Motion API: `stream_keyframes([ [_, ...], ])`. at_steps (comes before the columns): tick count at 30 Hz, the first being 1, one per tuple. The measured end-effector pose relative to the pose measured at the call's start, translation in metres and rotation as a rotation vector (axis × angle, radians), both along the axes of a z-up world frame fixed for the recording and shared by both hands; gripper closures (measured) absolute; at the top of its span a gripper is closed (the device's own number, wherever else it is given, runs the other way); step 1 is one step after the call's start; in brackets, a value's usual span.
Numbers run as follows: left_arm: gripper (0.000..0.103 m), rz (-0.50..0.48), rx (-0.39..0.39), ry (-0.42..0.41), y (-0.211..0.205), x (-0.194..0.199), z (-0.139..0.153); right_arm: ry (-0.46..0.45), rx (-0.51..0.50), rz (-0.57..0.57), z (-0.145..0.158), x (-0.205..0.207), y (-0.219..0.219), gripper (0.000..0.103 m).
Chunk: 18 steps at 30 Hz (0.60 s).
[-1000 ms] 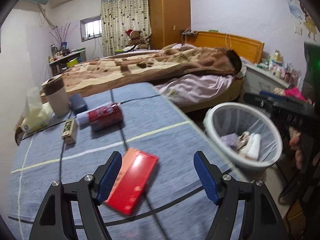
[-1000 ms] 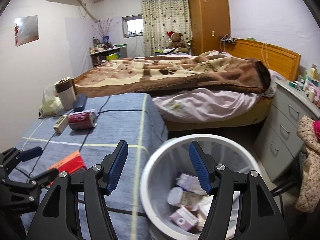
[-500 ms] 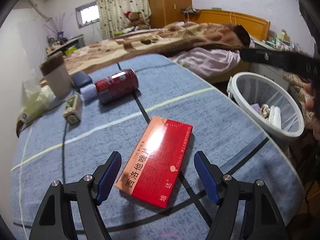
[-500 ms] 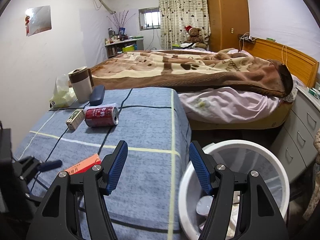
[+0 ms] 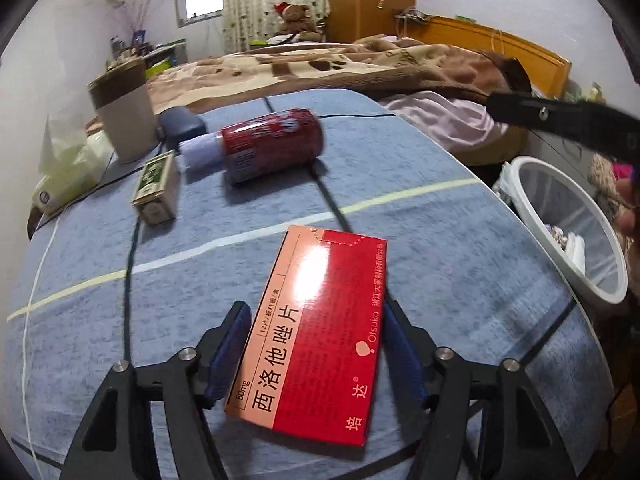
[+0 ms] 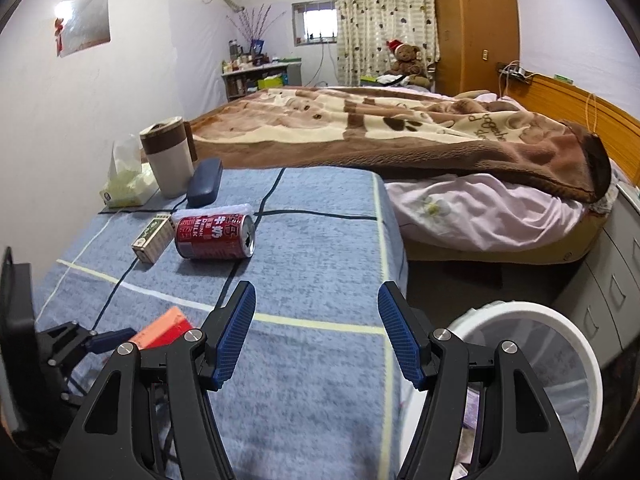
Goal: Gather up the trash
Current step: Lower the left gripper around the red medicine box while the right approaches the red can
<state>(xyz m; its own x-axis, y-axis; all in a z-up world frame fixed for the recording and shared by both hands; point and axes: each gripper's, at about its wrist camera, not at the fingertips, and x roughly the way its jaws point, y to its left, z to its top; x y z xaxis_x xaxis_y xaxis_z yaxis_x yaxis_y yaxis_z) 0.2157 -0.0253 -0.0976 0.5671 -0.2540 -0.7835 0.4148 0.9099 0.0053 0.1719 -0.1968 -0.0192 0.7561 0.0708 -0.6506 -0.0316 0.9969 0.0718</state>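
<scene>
A red medicine box lies flat on the blue-clothed table. My left gripper straddles the box's near half; its jaws are closing, the blue pads right at the long edges. The right wrist view shows that box and left gripper at the lower left. My right gripper hovers open and empty over the table's right part, beside the white trash bin. A red drink can lies on its side farther back. The bin holds several scraps.
A small green box, a dark case, a brown-topped cup and a tissue pack sit at the table's far left. A bed with a brown blanket lies beyond. Grey drawers stand right of the bin.
My left gripper dropped toward the red box and its jaws narrowed around it. The right gripper swung left, from above the bin to over the table.
</scene>
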Motion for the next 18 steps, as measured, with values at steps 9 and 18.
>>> stream_keyframes([
  [9,0.036,0.147,-0.025,0.002,0.047,0.018,0.001,-0.008,-0.001,0.13,-0.004,0.026,0.026,0.038],
  [18,0.036,0.289,-0.026,-0.01,0.093,0.035,0.002,-0.022,-0.053,0.292,-0.006,0.062,0.053,0.038],
])
